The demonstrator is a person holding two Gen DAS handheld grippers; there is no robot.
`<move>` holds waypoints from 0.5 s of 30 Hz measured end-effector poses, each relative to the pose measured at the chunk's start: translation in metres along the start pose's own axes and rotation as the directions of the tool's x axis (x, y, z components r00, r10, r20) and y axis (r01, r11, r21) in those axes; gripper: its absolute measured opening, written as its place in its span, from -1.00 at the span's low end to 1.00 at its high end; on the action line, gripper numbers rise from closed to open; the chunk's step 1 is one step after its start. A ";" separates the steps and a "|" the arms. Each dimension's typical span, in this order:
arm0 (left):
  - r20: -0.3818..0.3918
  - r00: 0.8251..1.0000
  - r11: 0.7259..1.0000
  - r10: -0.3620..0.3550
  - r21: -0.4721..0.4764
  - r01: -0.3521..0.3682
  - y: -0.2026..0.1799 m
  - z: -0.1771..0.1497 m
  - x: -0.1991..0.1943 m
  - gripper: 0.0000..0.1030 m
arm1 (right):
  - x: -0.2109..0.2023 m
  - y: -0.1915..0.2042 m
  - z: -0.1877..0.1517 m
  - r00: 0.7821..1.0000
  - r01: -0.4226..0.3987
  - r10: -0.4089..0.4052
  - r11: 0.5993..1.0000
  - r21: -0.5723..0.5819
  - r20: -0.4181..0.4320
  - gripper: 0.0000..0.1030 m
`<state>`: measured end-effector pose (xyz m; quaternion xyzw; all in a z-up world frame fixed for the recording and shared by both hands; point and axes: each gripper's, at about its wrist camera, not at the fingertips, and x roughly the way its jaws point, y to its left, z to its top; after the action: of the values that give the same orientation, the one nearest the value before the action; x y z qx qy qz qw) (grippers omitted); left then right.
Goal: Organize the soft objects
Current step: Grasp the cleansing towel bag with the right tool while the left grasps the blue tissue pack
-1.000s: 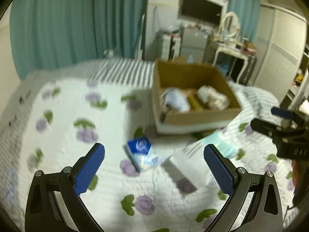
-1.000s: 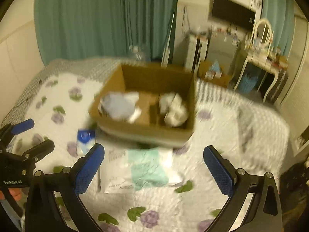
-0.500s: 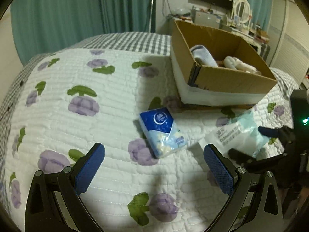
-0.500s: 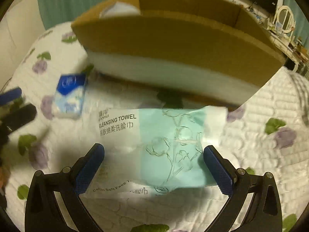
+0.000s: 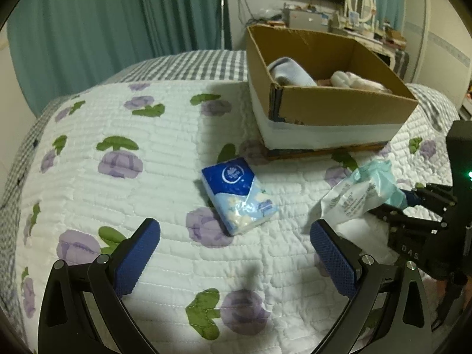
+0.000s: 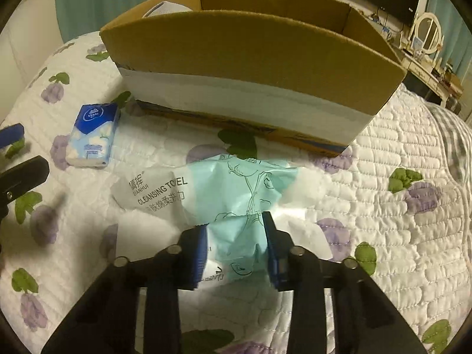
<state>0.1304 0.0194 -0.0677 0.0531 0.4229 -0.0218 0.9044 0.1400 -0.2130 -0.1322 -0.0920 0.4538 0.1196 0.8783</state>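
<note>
A white and mint cleansing towel pack (image 6: 206, 194) lies on the flowered quilt in front of a cardboard box (image 6: 253, 50). My right gripper (image 6: 236, 244) is shut on the pack's near end, and the pack is crumpled between the pads. It also shows in the left wrist view (image 5: 357, 194). A blue tissue pack (image 5: 239, 196) lies on the quilt just ahead of my left gripper (image 5: 236, 253), which is open and empty. It also shows in the right wrist view (image 6: 93, 134). The box (image 5: 324, 100) holds rolled soft items, a pale blue one (image 5: 290, 72) and a whitish one (image 5: 357, 81).
The quilt (image 5: 118, 153) covers a bed with a checked sheet (image 5: 188, 65) at the far end. Teal curtains (image 5: 103, 26) hang behind. A dresser with a mirror (image 5: 360, 0) stands at the back right.
My right gripper has closed on the cleansing towel pack, bunching it up. My left gripper has come lower and nearer to the blue tissue pack and stays open.
</note>
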 end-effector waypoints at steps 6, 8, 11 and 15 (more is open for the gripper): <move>-0.024 0.999 0.999 0.039 0.023 -0.038 -0.008 0.013 0.000 0.99 | -0.041 -0.029 0.002 0.992 0.036 -0.043 0.997 0.062 0.120 -0.67; -0.040 0.998 0.998 0.058 0.009 -0.058 -0.008 0.021 0.009 0.99 | -0.049 -0.047 0.004 0.989 0.045 -0.059 0.994 0.100 0.137 -0.68; -0.068 0.995 0.997 0.072 -0.031 -0.074 -0.004 0.028 0.027 0.99 | -0.053 -0.072 0.000 0.986 0.063 -0.085 0.986 0.154 0.141 -0.68; -0.128 0.990 0.994 0.060 -0.079 -0.070 0.003 0.031 0.063 0.63 | -0.048 -0.084 0.001 0.991 0.063 -0.084 0.980 0.191 0.105 -0.68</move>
<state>0.1949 0.0196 -0.0962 0.0305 0.4774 0.0287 0.8777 0.1387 -0.2991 -0.0878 -0.0190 0.4090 0.0489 0.9110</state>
